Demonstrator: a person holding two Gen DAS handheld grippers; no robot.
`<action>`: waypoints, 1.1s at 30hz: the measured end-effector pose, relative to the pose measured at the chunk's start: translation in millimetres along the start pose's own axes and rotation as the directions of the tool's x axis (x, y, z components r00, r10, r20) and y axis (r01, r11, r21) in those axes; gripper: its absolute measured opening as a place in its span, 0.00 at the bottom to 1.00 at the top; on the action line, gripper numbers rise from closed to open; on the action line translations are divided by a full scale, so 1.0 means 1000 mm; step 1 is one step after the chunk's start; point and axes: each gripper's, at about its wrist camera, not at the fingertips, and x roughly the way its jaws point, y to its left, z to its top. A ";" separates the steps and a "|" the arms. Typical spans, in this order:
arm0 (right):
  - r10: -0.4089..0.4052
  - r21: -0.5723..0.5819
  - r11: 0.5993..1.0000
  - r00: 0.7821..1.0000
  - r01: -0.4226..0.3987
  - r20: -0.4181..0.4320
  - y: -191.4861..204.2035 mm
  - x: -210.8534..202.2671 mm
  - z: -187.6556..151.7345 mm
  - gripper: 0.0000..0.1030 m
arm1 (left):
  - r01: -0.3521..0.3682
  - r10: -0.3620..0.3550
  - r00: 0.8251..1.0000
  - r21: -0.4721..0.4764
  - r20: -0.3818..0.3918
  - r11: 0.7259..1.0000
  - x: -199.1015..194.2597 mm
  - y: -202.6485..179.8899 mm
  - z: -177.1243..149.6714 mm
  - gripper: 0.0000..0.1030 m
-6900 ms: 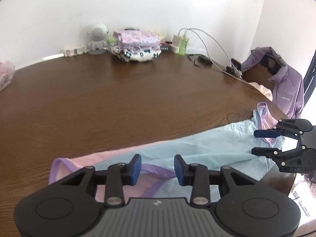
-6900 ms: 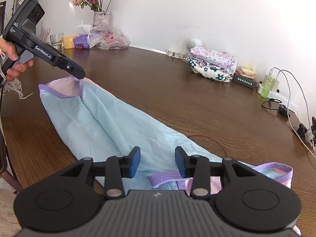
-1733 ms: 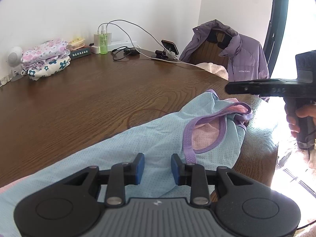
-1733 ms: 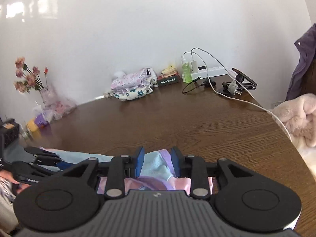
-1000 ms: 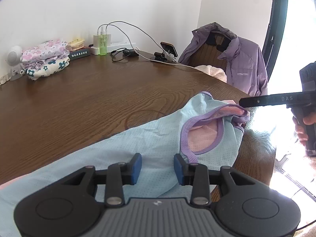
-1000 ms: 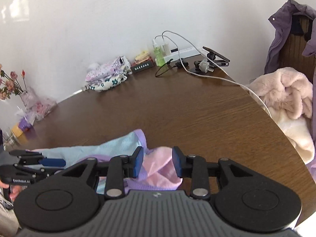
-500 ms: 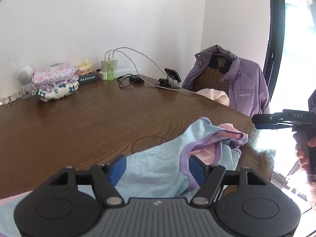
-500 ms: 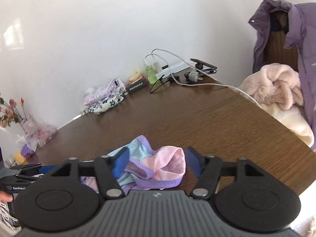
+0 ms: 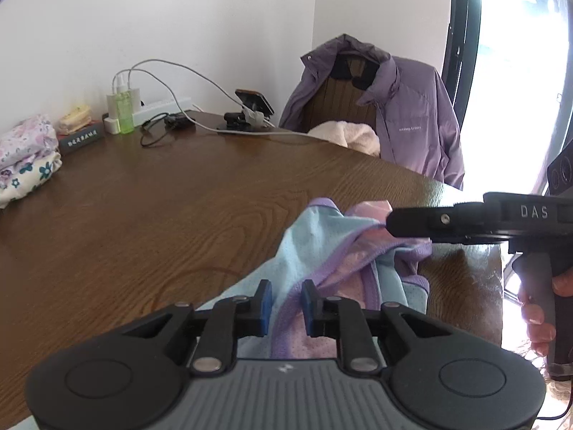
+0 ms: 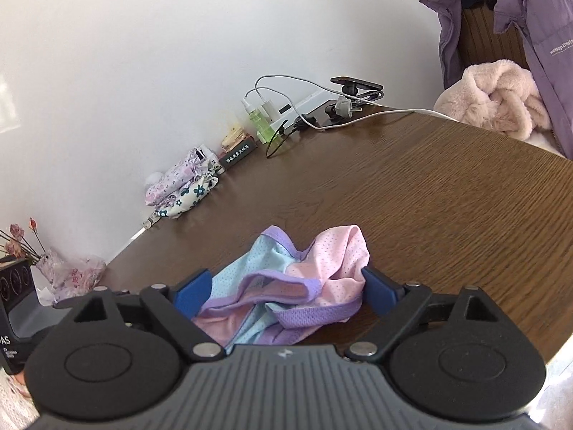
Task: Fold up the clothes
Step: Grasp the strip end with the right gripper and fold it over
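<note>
A light-blue mesh garment point(image 9: 315, 236) with purple trim and pink lining lies bunched near the right edge of the brown table point(image 9: 143, 215). My left gripper point(image 9: 286, 304) hovers low over its purple-trimmed edge. Its jaws are closing, the gap is narrow, and cloth lies between the pads. My right gripper point(image 10: 286, 292) straddles the garment's crumpled pink and blue end point(image 10: 336, 251). Its jaws stand wide and are closing, and the pads do not press the cloth. In the left wrist view the right gripper point(image 9: 394, 222) reaches in from the right over that end, held by a hand point(image 9: 537, 308).
A stack of folded floral clothes point(image 9: 25, 157) sits by the wall. A green bottle point(image 9: 123, 114), a power strip with cables and a phone on a stand point(image 9: 252, 102) are beside it. A purple jacket point(image 9: 404, 114) and a pink fluffy garment point(image 10: 490, 96) are on the chair.
My left gripper's jaws went from wide to narrow and it moved closer to the garment's bunched end. The right gripper rolled and sank over that end, and its jaws narrowed slightly.
</note>
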 end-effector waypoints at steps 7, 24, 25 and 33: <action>-0.042 0.114 0.993 0.996 0.034 0.072 -0.005 0.008 -0.003 0.59 | 0.025 -0.024 0.999 -0.013 0.021 1.000 0.001 0.003 -0.009 0.16; -0.037 0.238 0.971 0.996 0.017 0.082 -0.018 0.001 -0.003 0.07 | 0.055 -0.049 0.996 -0.081 0.074 0.995 -0.019 0.018 -0.013 0.20; -0.038 0.194 0.981 0.995 0.019 0.093 -0.012 -0.003 0.000 0.07 | 0.046 -0.039 0.996 -0.081 0.083 0.996 -0.026 0.020 -0.014 0.20; -0.006 -0.423 0.902 0.983 0.085 0.184 0.101 -0.021 0.001 0.07 | -0.078 0.101 0.981 -0.141 0.164 0.987 -0.108 0.044 -0.039 0.20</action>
